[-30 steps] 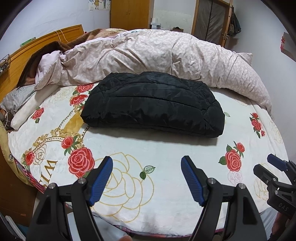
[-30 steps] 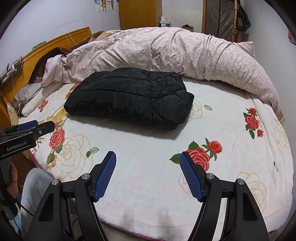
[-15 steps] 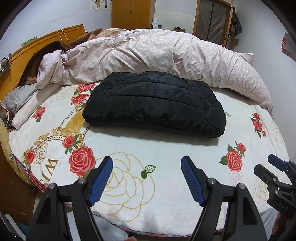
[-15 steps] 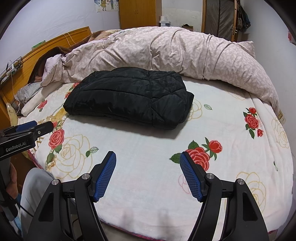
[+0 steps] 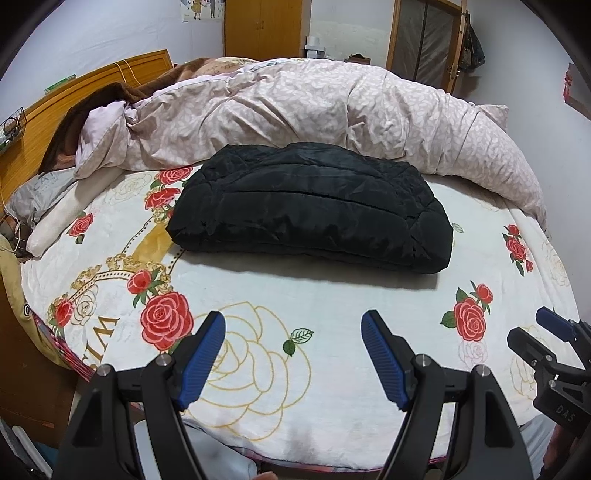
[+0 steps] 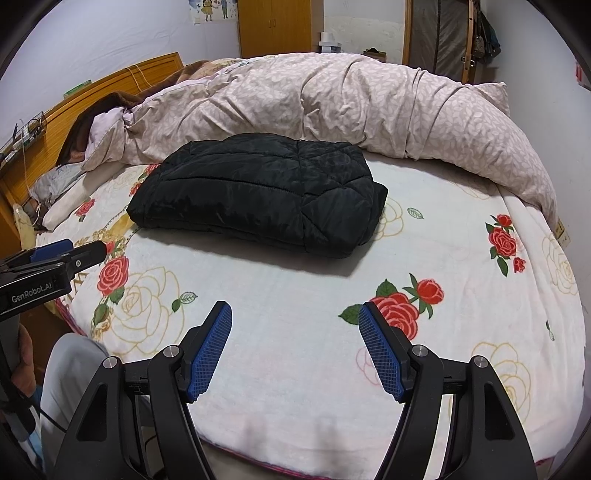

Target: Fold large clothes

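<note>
A black quilted jacket (image 5: 310, 206) lies folded into a thick bundle on the rose-print bed sheet (image 5: 332, 295); it also shows in the right wrist view (image 6: 258, 195). My left gripper (image 5: 293, 321) is open and empty, held over the sheet's near edge, well short of the jacket. My right gripper (image 6: 295, 314) is open and empty, also near the front edge, apart from the jacket. The right gripper shows at the lower right of the left wrist view (image 5: 539, 332), and the left gripper at the left of the right wrist view (image 6: 74, 251).
A bunched pink patterned duvet (image 5: 314, 110) lies along the far side of the bed, just behind the jacket. A wooden headboard (image 5: 55, 110) and pillows (image 5: 51, 206) are at the left. A wardrobe (image 5: 262, 26) and door stand beyond.
Both grippers stay open and almost still; the left wrist view has drifted very slightly. The jacket has not moved.
</note>
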Tool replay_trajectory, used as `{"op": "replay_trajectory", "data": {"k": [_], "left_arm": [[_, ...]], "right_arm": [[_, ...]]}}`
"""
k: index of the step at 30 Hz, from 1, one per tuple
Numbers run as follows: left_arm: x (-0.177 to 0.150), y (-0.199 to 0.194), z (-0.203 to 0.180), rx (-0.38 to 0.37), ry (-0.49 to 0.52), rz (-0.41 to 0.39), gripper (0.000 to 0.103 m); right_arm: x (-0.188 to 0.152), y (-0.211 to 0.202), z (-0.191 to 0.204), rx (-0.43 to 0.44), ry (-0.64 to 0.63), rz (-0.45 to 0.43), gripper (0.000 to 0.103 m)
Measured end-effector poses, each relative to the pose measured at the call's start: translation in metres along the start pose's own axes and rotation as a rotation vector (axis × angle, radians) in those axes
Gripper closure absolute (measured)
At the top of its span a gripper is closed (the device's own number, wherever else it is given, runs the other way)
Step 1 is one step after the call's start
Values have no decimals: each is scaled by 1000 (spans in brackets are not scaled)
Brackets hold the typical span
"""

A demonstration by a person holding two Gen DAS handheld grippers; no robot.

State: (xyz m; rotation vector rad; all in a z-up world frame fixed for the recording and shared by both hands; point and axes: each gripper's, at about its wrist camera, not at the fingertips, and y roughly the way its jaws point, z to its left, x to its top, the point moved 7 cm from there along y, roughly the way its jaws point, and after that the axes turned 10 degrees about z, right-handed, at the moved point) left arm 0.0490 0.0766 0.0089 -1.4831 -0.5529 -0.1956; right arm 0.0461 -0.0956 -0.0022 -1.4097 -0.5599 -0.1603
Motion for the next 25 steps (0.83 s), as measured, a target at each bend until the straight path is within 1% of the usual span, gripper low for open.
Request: {"op": "replay_trajectory", "data": {"k": [8,13,25], "left_arm": [[-2,2,-3,10,9,9,25],[-2,4,-6,13,28,-3,25],[2,17,3,17,-14,6,25]], "right_arm": [[-1,3,-3,-1,-3,9,32],[-3,8,-5,-3,-12,19,32],[-2,17,-5,-12,-20,36,32]]}}
